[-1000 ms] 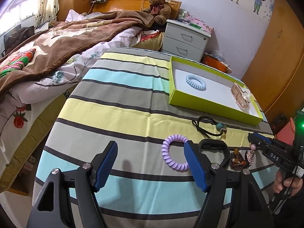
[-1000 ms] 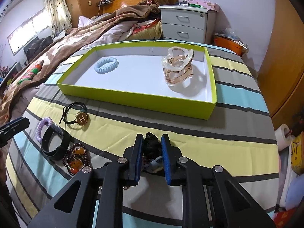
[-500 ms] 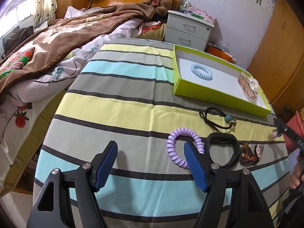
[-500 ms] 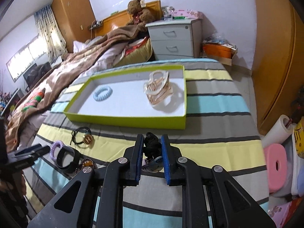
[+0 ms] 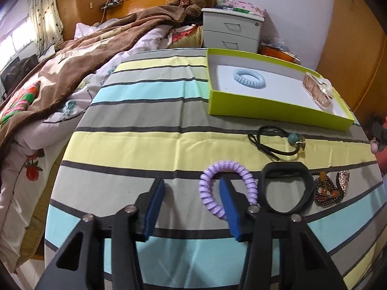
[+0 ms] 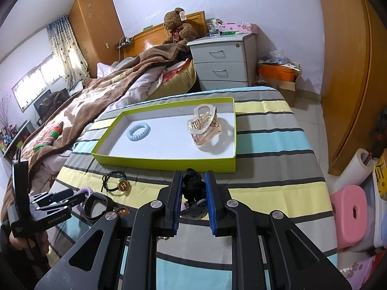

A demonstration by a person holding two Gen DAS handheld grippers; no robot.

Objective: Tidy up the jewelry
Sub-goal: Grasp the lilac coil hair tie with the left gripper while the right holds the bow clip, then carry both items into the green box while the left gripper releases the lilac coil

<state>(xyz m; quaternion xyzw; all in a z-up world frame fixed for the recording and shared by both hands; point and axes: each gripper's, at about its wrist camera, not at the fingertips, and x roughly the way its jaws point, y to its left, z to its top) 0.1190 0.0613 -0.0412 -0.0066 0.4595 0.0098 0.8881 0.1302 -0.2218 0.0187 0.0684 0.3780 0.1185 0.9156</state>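
My left gripper (image 5: 192, 183) hangs low over the striped cloth and its jaws are closing. The right finger sits inside a purple spiral hair tie (image 5: 227, 188), so the ring's left arc lies between the pads, untouched. Beside it lie a black band (image 5: 285, 188), a bead bracelet (image 5: 326, 193) and a black cord tie (image 5: 278, 145). My right gripper (image 6: 193, 176) is shut on a black knotted hair tie (image 6: 192, 188), held above the cloth just short of the green tray (image 6: 164, 163). The tray holds a blue spiral tie (image 6: 138, 132) and a clear hair claw (image 6: 203, 128).
The striped table (image 5: 145, 145) drops off at its left and near edges. A bed with a brown blanket (image 5: 72, 72) runs along the left, with a grey nightstand (image 6: 222, 62) behind the tray. A pink stool (image 6: 348, 217) and a paper roll (image 6: 355, 169) stand on the floor at the right.
My left gripper slid right onto the purple tie and its jaws narrowed. My right gripper rose with the black tie and now sits farther from the tray.
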